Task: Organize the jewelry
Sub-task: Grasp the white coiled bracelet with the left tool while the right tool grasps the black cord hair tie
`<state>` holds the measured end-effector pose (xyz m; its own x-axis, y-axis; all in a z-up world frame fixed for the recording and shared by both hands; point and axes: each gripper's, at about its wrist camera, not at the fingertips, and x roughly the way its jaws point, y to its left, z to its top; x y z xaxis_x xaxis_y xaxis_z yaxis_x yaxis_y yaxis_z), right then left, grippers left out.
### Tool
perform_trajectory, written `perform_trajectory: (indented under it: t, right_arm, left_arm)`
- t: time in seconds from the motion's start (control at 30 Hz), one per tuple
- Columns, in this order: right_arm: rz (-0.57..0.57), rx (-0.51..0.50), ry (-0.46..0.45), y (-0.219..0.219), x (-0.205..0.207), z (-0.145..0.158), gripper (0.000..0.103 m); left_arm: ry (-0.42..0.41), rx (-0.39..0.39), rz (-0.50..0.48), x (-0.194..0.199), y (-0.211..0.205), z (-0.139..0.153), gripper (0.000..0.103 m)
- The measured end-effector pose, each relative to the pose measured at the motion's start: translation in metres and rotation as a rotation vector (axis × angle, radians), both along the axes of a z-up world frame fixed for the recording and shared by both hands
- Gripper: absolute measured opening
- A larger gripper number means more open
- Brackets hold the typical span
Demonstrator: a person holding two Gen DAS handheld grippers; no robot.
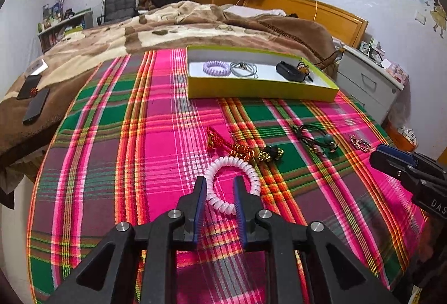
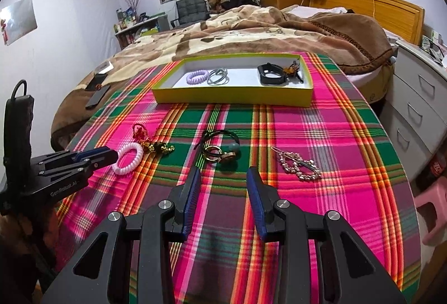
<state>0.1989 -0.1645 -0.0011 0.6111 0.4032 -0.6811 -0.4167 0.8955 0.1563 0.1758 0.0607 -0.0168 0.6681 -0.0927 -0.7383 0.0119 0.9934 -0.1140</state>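
A white spiral hair tie [image 1: 245, 167] [image 2: 128, 157] lies on the plaid cloth. My left gripper [image 1: 220, 181] [image 2: 107, 156] is open, its jaws straddling the tie's near left arc. Beyond it lie a red-and-gold charm [image 1: 237, 147] [image 2: 151, 143], a black cord with a teal bead [image 1: 315, 138] [image 2: 223, 149] and a rhinestone clip [image 1: 360, 142] [image 2: 299, 164]. My right gripper [image 2: 223, 172] [image 1: 375, 157] is open and empty, just short of the black cord. The yellow-green box [image 1: 259, 91] [image 2: 234, 100] holds a purple spiral tie [image 1: 216, 67] [image 2: 196, 77], grey rings [image 1: 243, 69], and a black band [image 2: 272, 75].
The plaid cloth [image 1: 156, 136] covers a rounded table beside a bed with a brown blanket [image 1: 167, 30]. Phones [image 1: 35, 104] lie on the blanket at left. A white drawer unit [image 2: 419, 97] stands at right, with a pink stool [image 2: 433, 206] below it.
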Motion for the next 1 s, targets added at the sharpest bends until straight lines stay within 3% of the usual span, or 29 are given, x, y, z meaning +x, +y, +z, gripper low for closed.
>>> perform_trajectory:
  t: [0.57, 1.0]
  right_arm:
    - [0.052, -0.098, 0.081, 0.020, 0.044, -0.022, 0.035]
    - [0.062, -0.091, 0.119, 0.024, 0.059, -0.030, 0.035]
  left_arm:
    - [0.058, -0.005, -0.003, 0.021, -0.003, -0.013, 0.022]
    - [0.061, 0.034, -0.008, 0.026, -0.008, -0.013, 0.022]
